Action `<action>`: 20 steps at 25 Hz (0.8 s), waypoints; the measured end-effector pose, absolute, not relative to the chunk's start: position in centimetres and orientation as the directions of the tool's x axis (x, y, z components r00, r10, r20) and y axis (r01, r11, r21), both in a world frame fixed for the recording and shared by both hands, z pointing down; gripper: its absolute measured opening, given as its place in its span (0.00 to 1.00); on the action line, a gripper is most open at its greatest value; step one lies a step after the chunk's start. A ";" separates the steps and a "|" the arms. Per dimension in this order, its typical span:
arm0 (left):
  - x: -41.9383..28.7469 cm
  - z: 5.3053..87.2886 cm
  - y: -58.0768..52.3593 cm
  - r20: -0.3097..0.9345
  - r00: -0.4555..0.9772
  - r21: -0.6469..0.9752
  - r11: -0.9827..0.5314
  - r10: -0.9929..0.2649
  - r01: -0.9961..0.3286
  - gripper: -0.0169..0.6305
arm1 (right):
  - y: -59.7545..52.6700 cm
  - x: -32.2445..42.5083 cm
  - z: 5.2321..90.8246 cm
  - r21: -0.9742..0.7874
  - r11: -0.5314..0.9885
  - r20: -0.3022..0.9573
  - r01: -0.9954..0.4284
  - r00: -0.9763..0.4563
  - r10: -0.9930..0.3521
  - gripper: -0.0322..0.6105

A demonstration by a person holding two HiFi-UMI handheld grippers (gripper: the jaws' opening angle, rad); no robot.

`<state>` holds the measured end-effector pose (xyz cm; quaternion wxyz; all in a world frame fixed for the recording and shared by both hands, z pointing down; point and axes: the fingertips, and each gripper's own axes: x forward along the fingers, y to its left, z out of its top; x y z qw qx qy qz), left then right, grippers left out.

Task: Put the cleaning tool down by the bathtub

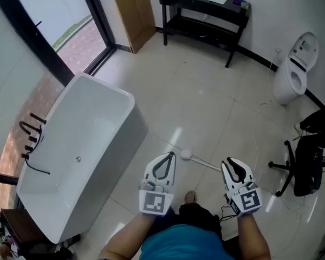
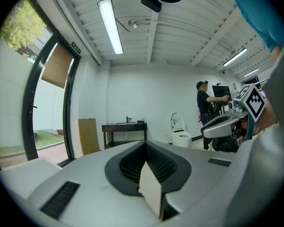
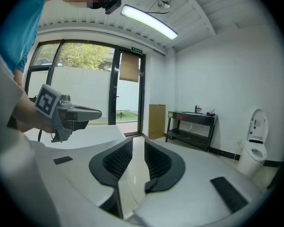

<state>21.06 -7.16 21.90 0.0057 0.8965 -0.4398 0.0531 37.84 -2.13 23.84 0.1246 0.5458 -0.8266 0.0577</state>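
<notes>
The cleaning tool has a small white round head and a thin pale handle. It lies low over the tiled floor, just right of the white bathtub. Its handle runs toward my right gripper; whether the two touch is hidden. In the right gripper view the right gripper has a gap between its dark pads, with only floor showing through. My left gripper hovers just left of the tool's head. In the left gripper view its jaws meet at the tip and hold nothing.
A toilet stands at the far right wall, a black console table at the back, and a brown board leans by the glass door. A black office chair stands close on my right. A person stands far off.
</notes>
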 end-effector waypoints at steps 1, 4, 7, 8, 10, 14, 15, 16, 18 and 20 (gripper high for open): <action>20.9 23.1 -8.1 0.097 0.607 -0.034 -0.612 -0.789 -0.790 0.02 | -3.3 37.8 24.9 0.048 0.401 0.263 -0.915 -0.376 -0.889 0.22; 20.2 27.3 -10.6 0.101 0.609 -0.041 -0.615 -0.787 -0.788 0.02 | -6.2 37.3 28.8 0.065 0.408 0.266 -0.910 -0.379 -0.887 0.22; 19.2 33.3 -13.2 0.119 0.610 -0.049 -0.618 -0.783 -0.784 0.02 | -8.8 36.4 35.4 0.059 0.430 0.282 -0.901 -0.398 -0.873 0.23; 19.1 35.7 -14.1 0.125 0.611 -0.051 -0.620 -0.782 -0.783 0.02 | -9.5 36.2 38.0 0.048 0.439 0.289 -0.897 -0.408 -0.866 0.23; 19.1 41.0 -15.7 0.147 0.613 -0.048 -0.624 -0.777 -0.780 0.02 | -10.6 35.7 43.4 0.024 0.452 0.305 -0.892 -0.424 -0.853 0.23; 19.3 52.9 -16.3 0.177 0.626 -0.037 -0.640 -0.760 -0.767 0.02 | -11.1 35.1 55.4 0.000 0.464 0.349 -0.886 -0.435 -0.830 0.27; 19.3 56.5 -16.0 0.188 0.631 -0.034 -0.647 -0.753 -0.761 0.02 | -10.7 34.9 59.0 -0.005 0.467 0.364 -0.884 -0.437 -0.822 0.27; 19.3 60.1 -15.7 0.192 0.637 -0.034 -0.653 -0.747 -0.756 0.02 | -10.5 34.9 62.7 -0.006 0.471 0.377 -0.882 -0.438 -0.816 0.28; 19.2 66.7 -16.1 0.188 0.643 -0.034 -0.659 -0.743 -0.751 0.02 | -11.0 35.1 69.7 0.010 0.481 0.395 -0.877 -0.438 -0.807 0.28; 19.2 72.0 -17.3 0.184 0.641 -0.031 -0.656 -0.745 -0.754 0.02 | -12.3 35.2 75.5 0.029 0.496 0.411 -0.868 -0.442 -0.797 0.28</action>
